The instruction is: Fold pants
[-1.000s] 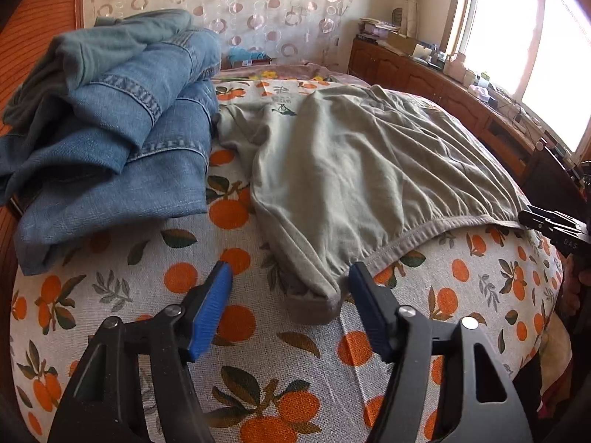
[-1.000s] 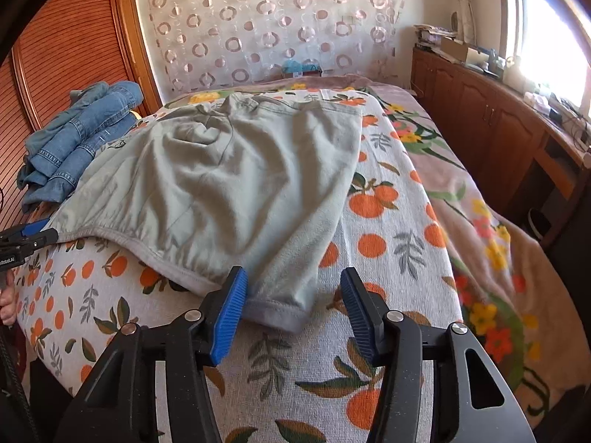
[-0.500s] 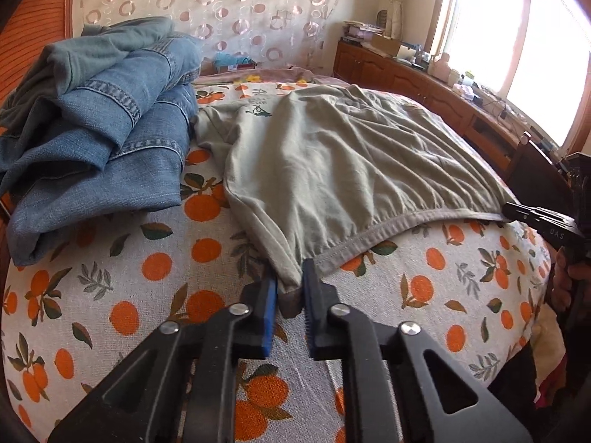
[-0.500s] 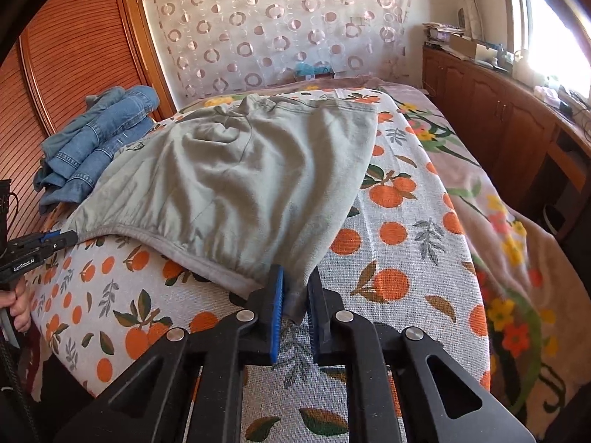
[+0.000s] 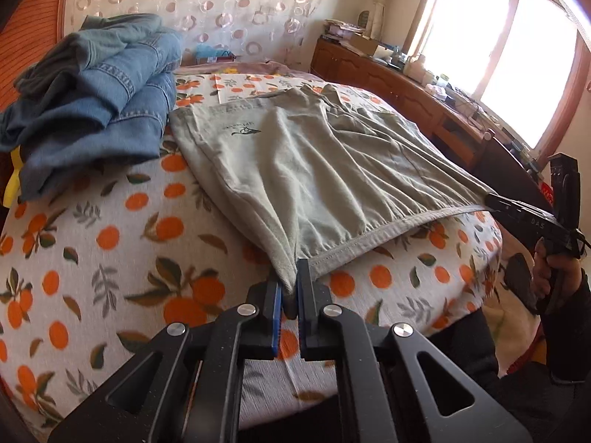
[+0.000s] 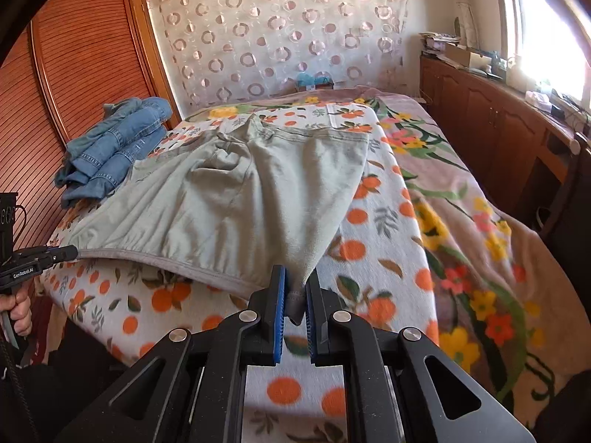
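Pale grey-green pants (image 5: pixel 325 170) lie spread on the orange-print bed cover (image 5: pixel 110 243), seen also in the right wrist view (image 6: pixel 236 199). My left gripper (image 5: pixel 291 295) is shut on the near left corner of the pants' hem and holds it lifted off the bed. My right gripper (image 6: pixel 295 302) is shut on the near right corner, also lifted. The hem hangs stretched between them. Each gripper shows in the other's view: the right one (image 5: pixel 517 210) and the left one (image 6: pixel 44 258).
A pile of folded blue jeans (image 5: pixel 92 96) sits at the bed's far left, against a wooden slatted wall (image 6: pixel 74 74). A wooden cabinet (image 6: pixel 498 125) under the window runs along the right. A floral blanket (image 6: pixel 480 229) covers the bed's right side.
Both grippers went from open around the hem corners to shut on them. They have since lifted the near hem and pulled it toward me, tautening the cloth.
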Demonstrator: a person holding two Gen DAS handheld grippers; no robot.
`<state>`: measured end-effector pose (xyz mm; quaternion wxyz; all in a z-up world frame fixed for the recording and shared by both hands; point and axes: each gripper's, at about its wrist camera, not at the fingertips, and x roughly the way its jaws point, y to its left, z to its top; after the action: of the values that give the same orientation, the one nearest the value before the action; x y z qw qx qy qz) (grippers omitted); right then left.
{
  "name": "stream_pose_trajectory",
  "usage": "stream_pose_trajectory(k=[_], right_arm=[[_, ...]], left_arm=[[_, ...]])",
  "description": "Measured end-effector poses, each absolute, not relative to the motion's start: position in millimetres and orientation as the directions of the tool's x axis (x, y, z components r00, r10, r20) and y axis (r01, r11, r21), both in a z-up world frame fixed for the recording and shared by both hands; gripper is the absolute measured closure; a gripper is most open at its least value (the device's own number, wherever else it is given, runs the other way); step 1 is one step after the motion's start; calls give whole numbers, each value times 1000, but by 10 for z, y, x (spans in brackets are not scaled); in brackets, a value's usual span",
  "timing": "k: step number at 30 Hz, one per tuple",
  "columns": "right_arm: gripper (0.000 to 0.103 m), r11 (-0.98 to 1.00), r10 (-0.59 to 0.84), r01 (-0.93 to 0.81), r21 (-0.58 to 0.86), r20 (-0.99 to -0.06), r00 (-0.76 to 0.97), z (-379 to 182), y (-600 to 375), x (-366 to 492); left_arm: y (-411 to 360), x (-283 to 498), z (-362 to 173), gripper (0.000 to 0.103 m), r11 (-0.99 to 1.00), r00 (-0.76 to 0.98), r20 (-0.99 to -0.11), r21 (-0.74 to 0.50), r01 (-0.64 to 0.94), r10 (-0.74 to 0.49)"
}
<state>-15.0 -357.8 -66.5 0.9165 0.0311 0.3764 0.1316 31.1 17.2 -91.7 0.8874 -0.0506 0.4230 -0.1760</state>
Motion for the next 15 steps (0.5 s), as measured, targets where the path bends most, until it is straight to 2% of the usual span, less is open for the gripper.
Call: stream_pose_trajectory(k=[8,15], right_arm=[[93,963,270,-187,195,-696,665,-708,-3603,-169],[93,960,280,-197,200,-662,695,-620,-3552,-122]], left_arm=[[53,191,-967,95,938,577,-745,-205,279,-335],[151,179,-881,94,941,604,-726,-199,275,-330]])
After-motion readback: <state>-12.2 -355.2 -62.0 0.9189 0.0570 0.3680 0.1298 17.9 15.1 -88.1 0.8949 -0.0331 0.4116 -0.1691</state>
